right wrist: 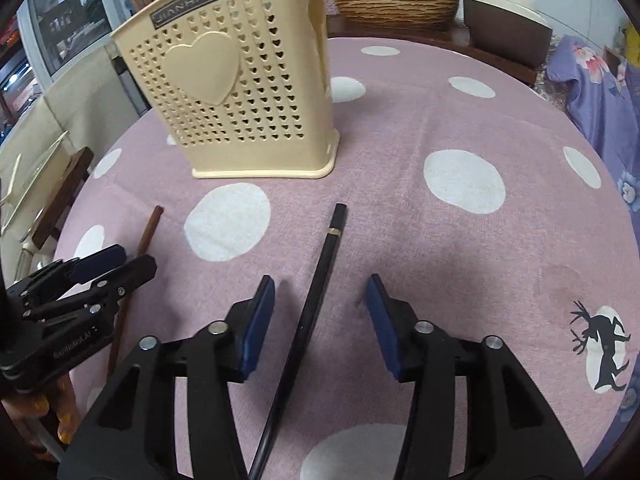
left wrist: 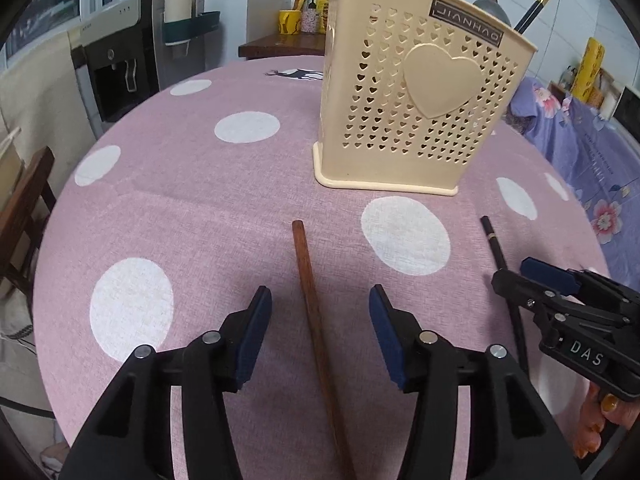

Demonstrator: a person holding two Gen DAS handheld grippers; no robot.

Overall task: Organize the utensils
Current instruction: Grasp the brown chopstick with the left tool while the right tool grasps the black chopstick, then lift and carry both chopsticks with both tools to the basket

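In front of the cream holder [left wrist: 420, 108], the left gripper [left wrist: 316, 320] is hanging spread over the brown chopstick [left wrist: 316, 320] lying on the surface [left wrist: 180, 200]. Right of it, the right gripper [right wrist: 320, 316] is straddling the black chopstick [right wrist: 316, 288], also spread. Both pickups are pending; each needs closing, then lifting into the holder.

The tabletop [left wrist: 168, 184] is covered in matt woven cloth with a slightly rough weave. The utensil holder [left wrist: 416, 92] looks like smooth moulded plastic with a soft sheen. The brown chopstick [left wrist: 316, 320] appears to be wood, matt and faintly grained. The black chopstick [right wrist: 304, 320] is glossy, perhaps lacquered, with a thin metallic band. Each claw, left claw [left wrist: 316, 332] and right claw [right wrist: 320, 324], is matt black plastic with dull rubbery-looking pads and shiny metal pins.
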